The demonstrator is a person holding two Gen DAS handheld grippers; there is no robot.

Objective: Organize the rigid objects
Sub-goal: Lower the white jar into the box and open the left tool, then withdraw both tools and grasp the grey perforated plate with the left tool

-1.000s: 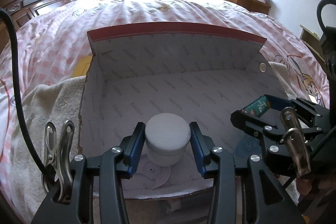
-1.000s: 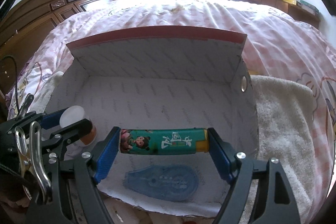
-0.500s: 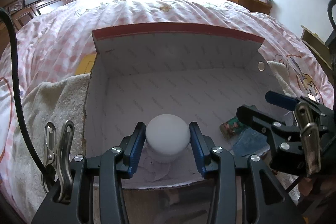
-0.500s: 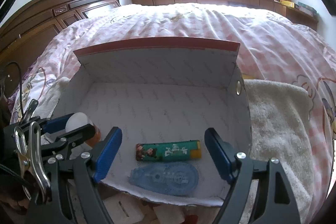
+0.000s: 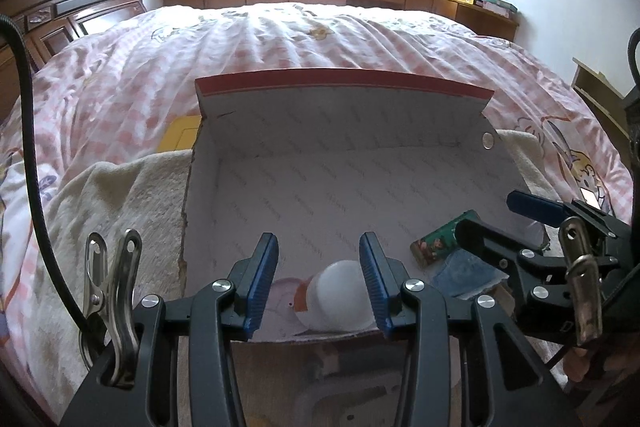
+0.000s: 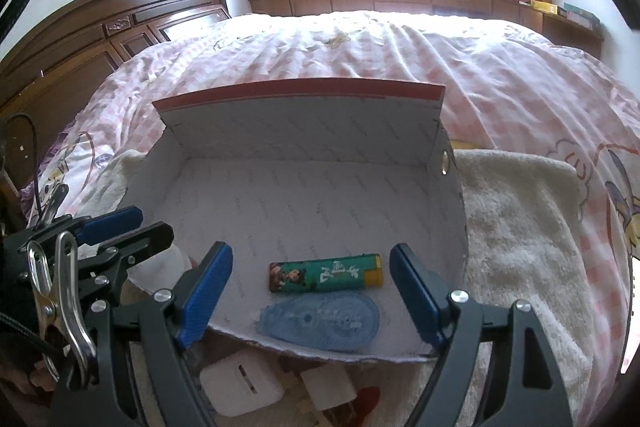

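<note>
1. Lying inside the cardboard box (image 5: pixel 344 131), near its front edge, the white jar (image 5: pixel 340 295) rests tipped between the parted fingers of the left hand-held gripper (image 5: pixel 319 283), seen only from the left wrist.
2. Right wrist alone shows the lighter (image 6: pixel 326 273) whole, just beyond the blue tape dispenser (image 6: pixel 320 321); right hand-held gripper (image 6: pixel 310 295) stands apart.
3. White items (image 6: pixel 242 383) below the box are partly hidden.

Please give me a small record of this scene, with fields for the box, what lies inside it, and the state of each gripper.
container: open cardboard box on a towel on the bed
inside, right part: green lighter lying flat; blue tape dispenser just in front of it
inside, left part: white-capped jar lying on its side
left gripper: open, holds nothing
right gripper: open, holds nothing
</note>
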